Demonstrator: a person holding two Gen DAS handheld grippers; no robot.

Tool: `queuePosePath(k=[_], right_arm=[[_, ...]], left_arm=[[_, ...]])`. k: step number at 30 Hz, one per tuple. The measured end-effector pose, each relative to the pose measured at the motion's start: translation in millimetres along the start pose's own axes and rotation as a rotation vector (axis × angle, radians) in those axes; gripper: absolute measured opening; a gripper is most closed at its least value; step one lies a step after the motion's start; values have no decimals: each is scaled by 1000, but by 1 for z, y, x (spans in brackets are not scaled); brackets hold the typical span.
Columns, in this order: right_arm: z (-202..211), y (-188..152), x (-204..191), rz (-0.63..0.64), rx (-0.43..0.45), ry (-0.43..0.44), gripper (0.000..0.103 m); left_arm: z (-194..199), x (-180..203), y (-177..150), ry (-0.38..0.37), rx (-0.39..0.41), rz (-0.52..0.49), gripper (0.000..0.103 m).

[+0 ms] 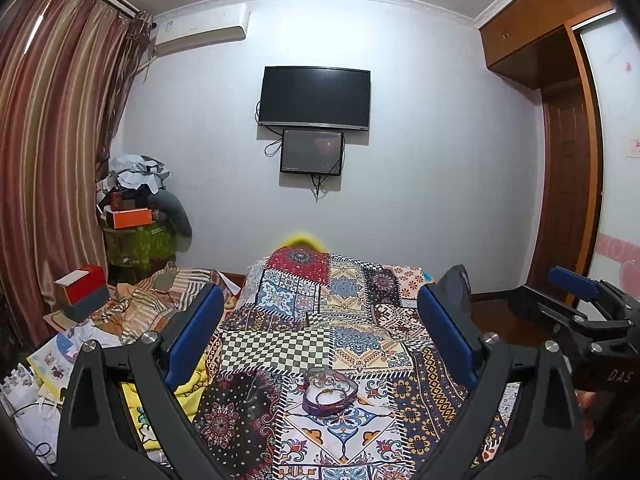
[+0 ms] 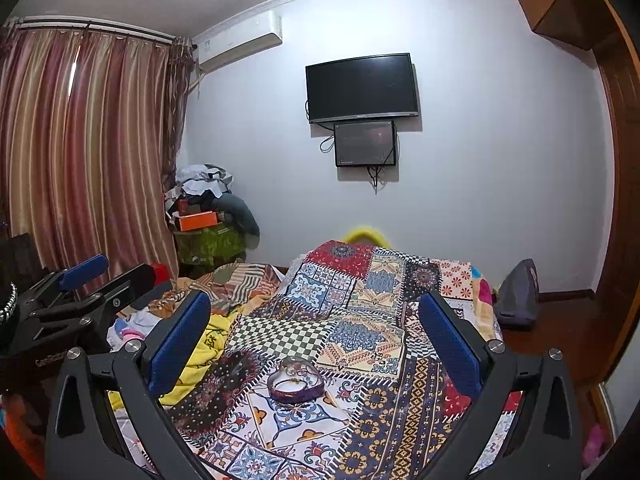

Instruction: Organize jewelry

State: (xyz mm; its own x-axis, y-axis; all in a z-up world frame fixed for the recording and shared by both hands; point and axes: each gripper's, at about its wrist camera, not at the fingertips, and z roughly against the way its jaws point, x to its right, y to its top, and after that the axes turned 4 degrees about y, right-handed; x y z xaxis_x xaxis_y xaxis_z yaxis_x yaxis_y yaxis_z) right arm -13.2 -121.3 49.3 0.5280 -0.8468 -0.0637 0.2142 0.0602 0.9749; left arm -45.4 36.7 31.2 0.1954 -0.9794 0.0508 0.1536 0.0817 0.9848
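A heart-shaped purple jewelry box [image 1: 329,396] lies open on the patchwork bedspread [image 1: 360,304], with a gold bracelet and other pieces of jewelry inside. It also shows in the right wrist view [image 2: 295,380]. My left gripper [image 1: 322,332] is open and empty, held above and short of the box. My right gripper [image 2: 316,340] is open and empty too, likewise above the box. The right gripper shows at the right edge of the left wrist view [image 1: 580,300], and the left gripper at the left edge of the right wrist view [image 2: 80,280].
The bed runs towards a wall with a TV [image 1: 315,98] and a smaller screen below it. Clothes, papers and a red box [image 1: 82,284] lie left of the bedspread. A pile of boxes [image 1: 136,216] stands by the curtain. A dark bag [image 2: 518,296] sits on the floor at right.
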Motion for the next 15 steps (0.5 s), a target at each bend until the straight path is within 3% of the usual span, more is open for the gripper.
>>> queuePosePath(k=[15], right_arm=[[1,2,2,-7,-9,-4,103]], left_arm=[[-5,-1,-2,-20,-23,16,98]])
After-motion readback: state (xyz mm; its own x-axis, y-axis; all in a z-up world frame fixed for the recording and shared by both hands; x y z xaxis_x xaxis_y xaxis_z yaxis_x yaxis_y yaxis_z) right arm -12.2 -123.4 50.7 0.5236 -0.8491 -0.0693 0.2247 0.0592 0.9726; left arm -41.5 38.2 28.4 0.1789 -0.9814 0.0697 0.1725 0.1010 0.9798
